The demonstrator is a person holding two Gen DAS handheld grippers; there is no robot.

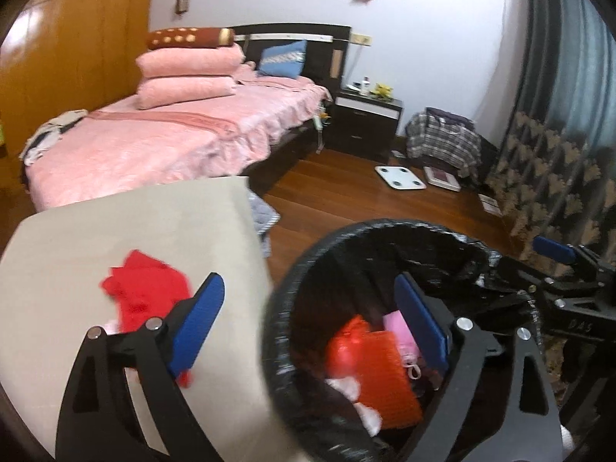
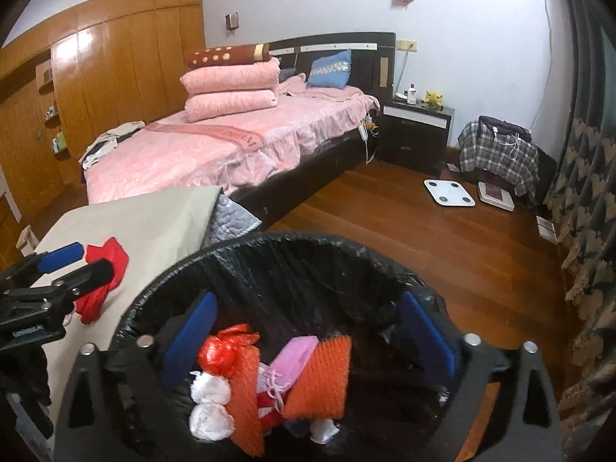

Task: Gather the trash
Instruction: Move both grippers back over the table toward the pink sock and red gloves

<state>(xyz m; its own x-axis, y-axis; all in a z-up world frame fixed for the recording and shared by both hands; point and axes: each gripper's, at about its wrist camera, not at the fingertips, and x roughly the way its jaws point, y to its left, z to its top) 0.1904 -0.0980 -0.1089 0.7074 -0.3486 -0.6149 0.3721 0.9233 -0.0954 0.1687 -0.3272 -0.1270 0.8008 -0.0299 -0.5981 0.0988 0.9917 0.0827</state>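
Black bin-liner plastic fills the near view: the trash bin (image 2: pixel 269 269) sits right under our right gripper (image 2: pixel 308 342), whose blue pads stand wide apart inside the rim with nothing pinched between them. Directly below lie an orange foam net (image 2: pixel 319 377), a knotted red bag (image 2: pixel 227 350), a pink pouch (image 2: pixel 292 358) and white wads (image 2: pixel 210 400), all loose at the bottom of the liner. We judge the jaws are spread over the opening so that whatever they carried falls straight in rather than catching on the rim.

Our left gripper (image 1: pixel 308 331) is also wide and empty. It straddles the bin's near-left rim, one pad (image 1: pixel 200 319) over the beige table (image 1: pixel 134 238) and the other down inside the liner. That placing seems to put it between the two jobs: clear of the bin and close to the next pick.

On the table, near its edge beside the bin, lies a crumpled red piece (image 1: pixel 146 288), the remaining trash we can see. The left pad hovers just beside it and hides part of it; whether they touch we cannot tell. It probably waits there because it is the last item within reach.

Beyond the table's far corner a grey quilted cloth (image 2: pixel 231 219) hangs, then the wooden floor (image 2: pixel 385 231) with a white scale (image 2: pixel 448 192), and the pink bed (image 2: pixel 200 154) against the far wall.
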